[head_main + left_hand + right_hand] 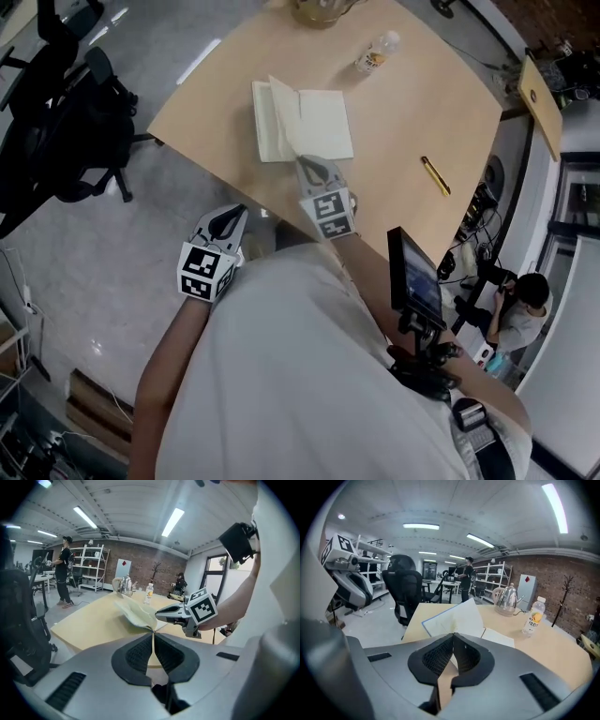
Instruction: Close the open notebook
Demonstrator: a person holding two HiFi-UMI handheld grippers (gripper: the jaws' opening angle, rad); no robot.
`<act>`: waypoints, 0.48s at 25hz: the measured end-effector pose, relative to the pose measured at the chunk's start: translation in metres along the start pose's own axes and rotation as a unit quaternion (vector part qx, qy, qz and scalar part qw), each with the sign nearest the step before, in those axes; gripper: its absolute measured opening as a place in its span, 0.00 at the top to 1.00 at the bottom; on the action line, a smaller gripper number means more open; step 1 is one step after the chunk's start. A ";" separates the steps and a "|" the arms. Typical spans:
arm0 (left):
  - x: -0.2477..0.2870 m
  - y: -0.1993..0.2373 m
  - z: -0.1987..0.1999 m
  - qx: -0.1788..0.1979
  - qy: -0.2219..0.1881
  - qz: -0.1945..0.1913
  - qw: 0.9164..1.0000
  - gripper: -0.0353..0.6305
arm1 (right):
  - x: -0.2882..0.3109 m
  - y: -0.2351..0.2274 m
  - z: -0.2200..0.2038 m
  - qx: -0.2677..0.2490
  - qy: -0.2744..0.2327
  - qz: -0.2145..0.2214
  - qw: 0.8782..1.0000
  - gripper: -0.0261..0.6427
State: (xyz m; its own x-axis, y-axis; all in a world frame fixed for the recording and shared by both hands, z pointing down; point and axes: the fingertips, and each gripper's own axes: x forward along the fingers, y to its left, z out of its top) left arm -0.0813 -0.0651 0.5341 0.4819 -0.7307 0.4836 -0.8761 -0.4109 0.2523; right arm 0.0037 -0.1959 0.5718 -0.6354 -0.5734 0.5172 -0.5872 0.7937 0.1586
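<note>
Notebook just beyond closed right gripper

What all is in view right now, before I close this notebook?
table: one, light wood, centre
open notebook: one, cream pages, mid-table, one leaf standing up
bottle: one, clear with orange label, far side of table
kettle: one, silver, far table edge
pen: one, yellow, right of notebook
office chair: one, black, floor left of table
bystanders: two; one in black standing beyond the table, one in a light top seated right
screen: one, black, wearer's chest
left hand-held gripper: one, grey, jaws together, empty, off the table
right hand-held gripper: one, grey, jaws together, at notebook's near edge
</note>
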 end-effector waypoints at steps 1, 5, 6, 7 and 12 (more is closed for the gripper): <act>0.002 -0.002 0.002 0.004 0.001 -0.005 1.000 0.92 | -0.001 -0.001 -0.002 0.003 0.001 -0.001 1.000 0.93; 0.007 -0.008 0.005 0.013 0.005 -0.017 1.000 0.92 | -0.005 -0.011 -0.006 0.016 -0.001 -0.014 1.000 0.94; 0.007 -0.009 0.004 0.014 0.006 -0.019 1.000 0.92 | -0.007 -0.015 -0.008 0.031 -0.002 -0.020 0.999 0.94; 0.007 -0.010 0.002 0.014 0.008 -0.019 1.000 0.92 | -0.009 -0.019 -0.010 0.047 -0.002 -0.026 0.999 0.94; 0.006 -0.008 0.000 0.011 0.015 -0.016 1.000 0.92 | -0.019 -0.051 -0.030 0.126 -0.001 -0.071 0.989 0.94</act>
State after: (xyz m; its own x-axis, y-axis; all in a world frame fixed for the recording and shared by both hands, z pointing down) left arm -0.0717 -0.0665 0.5347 0.5081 -0.7006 0.5010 -0.8599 -0.4458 0.2487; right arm 0.0604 -0.2195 0.5789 -0.5377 -0.6766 0.5030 -0.7776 0.6286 0.0143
